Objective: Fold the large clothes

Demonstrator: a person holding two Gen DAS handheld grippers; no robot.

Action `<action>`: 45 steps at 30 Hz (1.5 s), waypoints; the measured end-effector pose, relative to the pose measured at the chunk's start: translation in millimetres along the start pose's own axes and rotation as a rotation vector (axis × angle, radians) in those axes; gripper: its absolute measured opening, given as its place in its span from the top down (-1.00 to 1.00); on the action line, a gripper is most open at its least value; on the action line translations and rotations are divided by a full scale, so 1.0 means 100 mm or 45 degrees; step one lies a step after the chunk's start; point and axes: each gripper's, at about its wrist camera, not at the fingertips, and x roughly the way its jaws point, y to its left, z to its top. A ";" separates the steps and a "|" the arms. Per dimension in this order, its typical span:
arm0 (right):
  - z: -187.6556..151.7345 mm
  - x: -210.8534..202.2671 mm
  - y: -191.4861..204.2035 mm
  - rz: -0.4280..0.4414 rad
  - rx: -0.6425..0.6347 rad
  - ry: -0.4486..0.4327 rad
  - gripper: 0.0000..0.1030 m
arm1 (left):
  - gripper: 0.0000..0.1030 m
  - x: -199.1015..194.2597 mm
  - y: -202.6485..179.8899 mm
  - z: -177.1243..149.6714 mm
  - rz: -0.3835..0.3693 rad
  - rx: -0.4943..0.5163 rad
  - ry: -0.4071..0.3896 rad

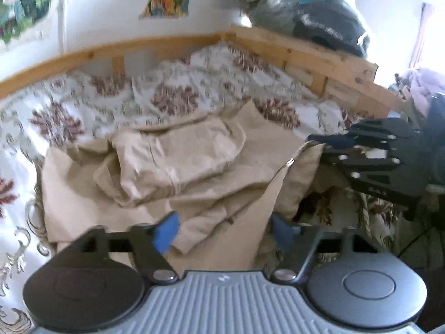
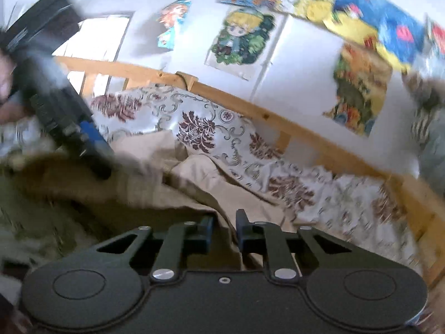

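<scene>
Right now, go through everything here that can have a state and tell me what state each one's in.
Beige garment: crumpled, partly folded on the bedspread.
Left gripper: open, nothing gripped.
Right gripper: closed on the garment's edge, lifting it.
Floral bedspread: spread out, wrinkled.
Clothes pile: heaped on the bed frame.

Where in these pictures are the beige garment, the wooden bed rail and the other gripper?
beige garment (image 1: pixel 178 164): left wrist view, its bunched middle.
wooden bed rail (image 2: pixel 278 118): right wrist view, the top bar.
right gripper (image 1: pixel 319 143): left wrist view, at its fingertips.
</scene>
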 end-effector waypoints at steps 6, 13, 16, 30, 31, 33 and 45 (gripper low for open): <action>0.19 0.13 -0.22 0.099 0.332 0.038 0.68 | -0.76 0.08 -0.43 -0.01 -0.022 0.169 0.004; 0.23 0.16 -0.27 0.119 0.384 0.043 0.68 | -0.64 0.50 -0.84 -0.22 0.324 0.382 0.065; 0.22 0.14 -0.30 0.123 0.401 0.041 0.68 | -0.45 0.57 -0.82 -0.30 0.453 0.332 0.079; 0.13 -0.06 -0.17 0.092 0.189 0.087 0.65 | -0.02 -0.33 -0.51 -0.79 0.763 0.191 0.007; 0.12 -0.07 -0.15 0.095 0.167 0.099 0.63 | -0.01 -0.38 -0.51 -0.81 0.764 0.189 0.010; 0.08 -0.10 -0.12 0.097 0.117 0.129 0.62 | 0.11 -0.47 -0.51 -0.85 0.782 0.207 0.022; -0.08 -0.16 -0.08 0.062 -0.156 0.275 0.45 | 0.64 -0.72 -0.13 -0.96 0.855 0.046 0.075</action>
